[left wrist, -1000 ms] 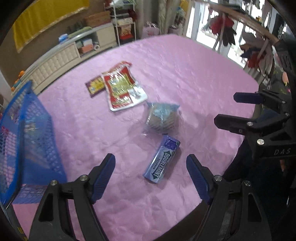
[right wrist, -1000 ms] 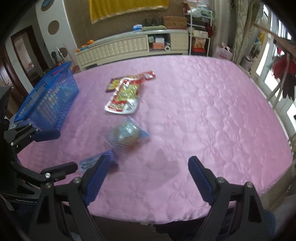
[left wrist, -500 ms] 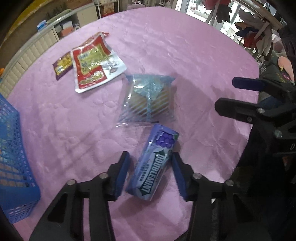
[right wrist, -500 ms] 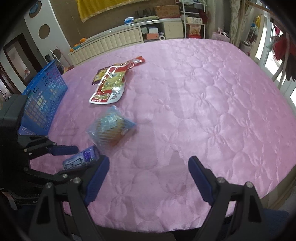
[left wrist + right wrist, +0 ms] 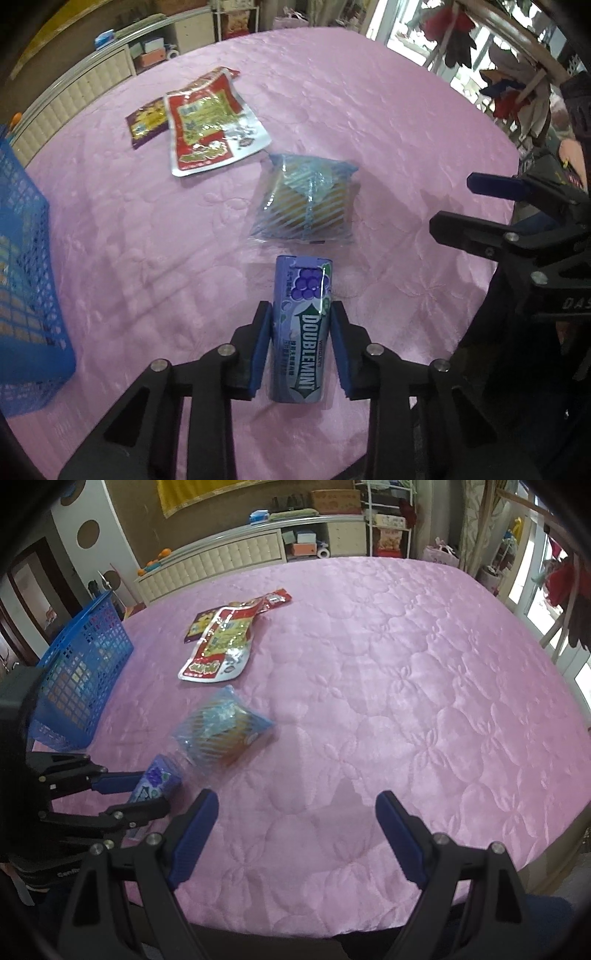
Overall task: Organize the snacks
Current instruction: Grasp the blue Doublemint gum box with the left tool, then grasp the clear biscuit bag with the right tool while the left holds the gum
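At the left edge stands the blue basket [image 5: 26, 280] on the pink quilted bed cover [image 5: 332, 92]; its contents are hard to make out through the mesh. Further in lie a small purple packet [image 5: 146, 125] and, overlapping it, a red and silver snack pouch [image 5: 210, 129]. Nearer the middle sits a blue-striped clear bag [image 5: 306, 201] of what may be biscuits. Just below it lies the purple Doublemint gum pack [image 5: 303, 332], with the left tongs [image 5: 301, 350] around it: the jaws have just been closing and the blue pads now press both long sides. To the right, the right tongs [image 5: 295, 834] hang wide apart above bare cover, holding nothing.
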`<state>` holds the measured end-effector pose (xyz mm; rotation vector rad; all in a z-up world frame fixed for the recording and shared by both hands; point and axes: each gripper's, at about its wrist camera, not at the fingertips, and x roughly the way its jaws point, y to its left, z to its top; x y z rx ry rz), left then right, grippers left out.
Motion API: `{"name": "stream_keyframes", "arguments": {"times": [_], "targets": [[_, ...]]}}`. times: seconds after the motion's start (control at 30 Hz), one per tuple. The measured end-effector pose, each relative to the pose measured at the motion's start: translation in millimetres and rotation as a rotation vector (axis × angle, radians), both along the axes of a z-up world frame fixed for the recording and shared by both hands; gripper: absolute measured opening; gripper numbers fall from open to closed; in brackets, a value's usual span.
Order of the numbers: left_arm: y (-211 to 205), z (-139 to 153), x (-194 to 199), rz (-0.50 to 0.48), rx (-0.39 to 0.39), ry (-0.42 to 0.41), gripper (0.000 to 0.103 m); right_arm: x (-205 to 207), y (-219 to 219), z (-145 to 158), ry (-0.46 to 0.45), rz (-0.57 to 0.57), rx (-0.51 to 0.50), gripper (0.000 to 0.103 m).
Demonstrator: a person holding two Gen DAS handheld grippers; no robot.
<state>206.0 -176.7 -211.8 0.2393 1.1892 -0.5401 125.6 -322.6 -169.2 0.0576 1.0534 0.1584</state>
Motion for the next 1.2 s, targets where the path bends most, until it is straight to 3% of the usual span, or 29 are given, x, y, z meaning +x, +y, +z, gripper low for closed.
{"name": "stream_keyframes", "arguments": {"times": [0.3, 0.63, 1.2], "targets": [[41.3, 27.7, -9.9, 0.098, -0.031, -0.086, 0.029, 14.5, 31.9, 9.5, -0.028, 0.171, -0.093, 0.091], [56.0, 29.8, -2.4, 0.175, -0.028, -0.119, 0.029, 40.0, 64.8, 4.2, -0.028, 0.378, -0.126, 0.092], [57.1, 16.5, 16.1, 0.201, -0.034, -0.068, 0.029, 81.8, 91.3, -39.2, 0.044, 0.584, -0.169, 0.090]]}}
